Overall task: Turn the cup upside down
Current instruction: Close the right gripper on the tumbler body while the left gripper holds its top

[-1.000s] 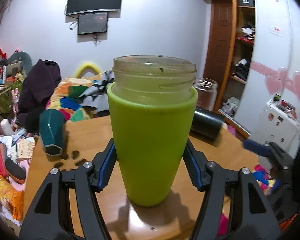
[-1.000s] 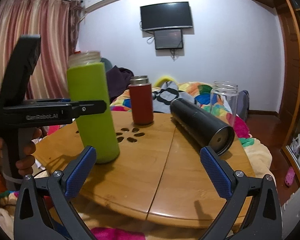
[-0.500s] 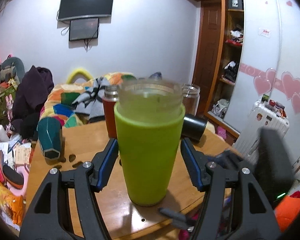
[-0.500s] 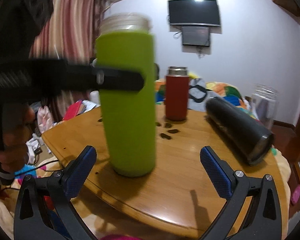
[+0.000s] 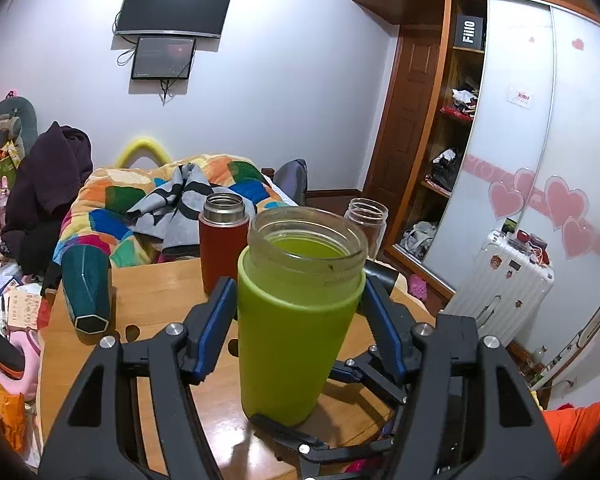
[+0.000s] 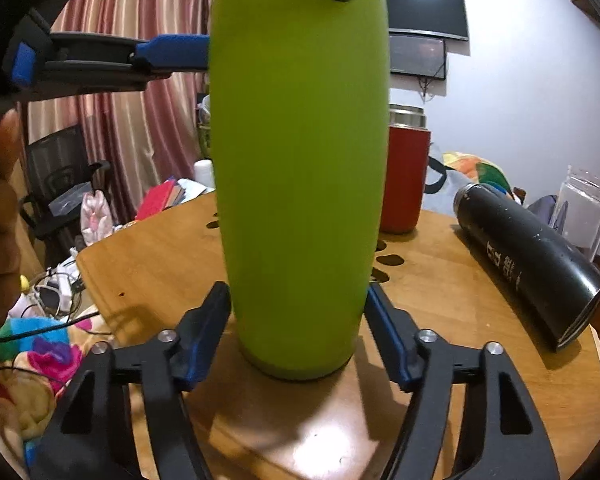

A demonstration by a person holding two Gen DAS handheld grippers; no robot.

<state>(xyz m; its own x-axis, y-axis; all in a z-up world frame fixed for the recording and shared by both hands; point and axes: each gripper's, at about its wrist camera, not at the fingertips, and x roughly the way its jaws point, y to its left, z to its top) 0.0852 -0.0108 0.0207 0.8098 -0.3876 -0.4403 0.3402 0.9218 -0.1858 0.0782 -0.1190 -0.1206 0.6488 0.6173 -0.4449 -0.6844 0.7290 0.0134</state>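
The cup is a glass jar in a lime-green sleeve, upright with its open mouth up, at the near edge of the round wooden table. My left gripper is shut on the cup's upper part. The cup fills the right wrist view, where the left gripper's blue pad presses its upper side. My right gripper has closed around the cup's lower part, with both blue pads against the sleeve just above the table.
A red flask stands behind the cup. A black bottle lies on its side at the right. A clear glass jar stands at the far right edge. A teal cup lies at the left.
My right gripper has moved in from a distance and closed from wide open onto the cup's lower part. My left gripper has kept its hold and risen slightly, looking down at the cup's mouth.
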